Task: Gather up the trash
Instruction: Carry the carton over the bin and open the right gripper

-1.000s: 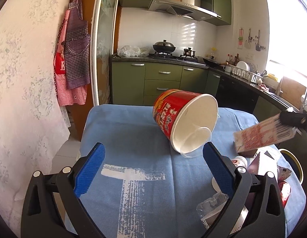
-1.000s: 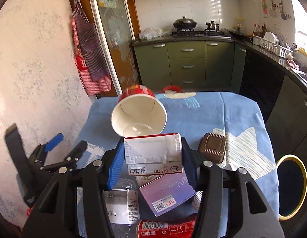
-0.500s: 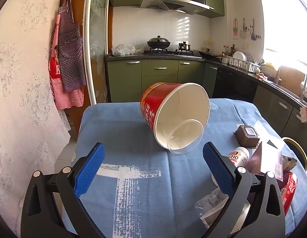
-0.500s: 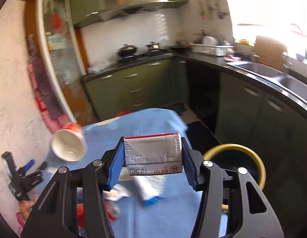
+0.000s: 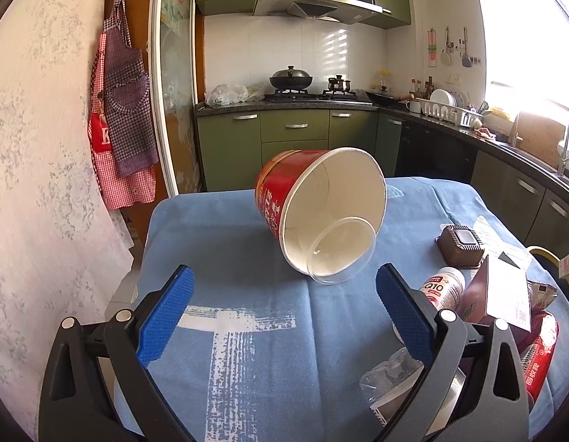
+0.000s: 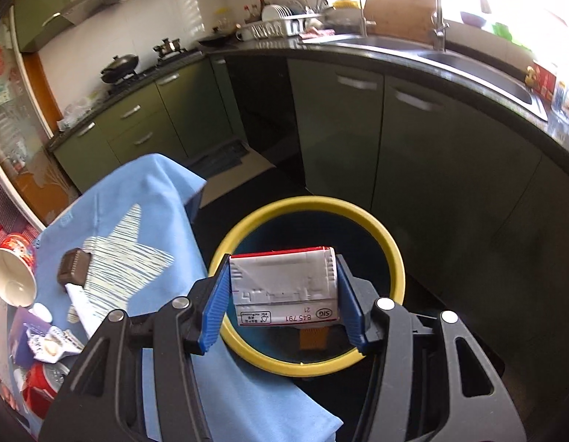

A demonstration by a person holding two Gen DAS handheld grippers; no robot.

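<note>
Right claw (image 6: 282, 307) clenched on a drink carton (image 6: 283, 287) above the yellow-rimmed bin (image 6: 393, 258) beside the surface (image 6: 137, 199), drop step (next likely: release over the opening); left claw (image 5: 284, 313) released, facing the red noodle cup (image 5: 321, 217).

A table covered with a blue cloth (image 5: 247, 243) with white printed patches is seen. On it a red paper noodle bowl (image 5: 321, 217) is laid on its side, with a clear plastic lid (image 5: 341, 250) at its mouth. Near the right edge a brown plastic cup (image 5: 461, 245), a white Q10 bottle (image 5: 442, 291), a purple carton (image 5: 498, 298), a red packet (image 5: 540, 350) and a crumpled clear wrapper (image 5: 391, 372) are gathered close together.
</note>
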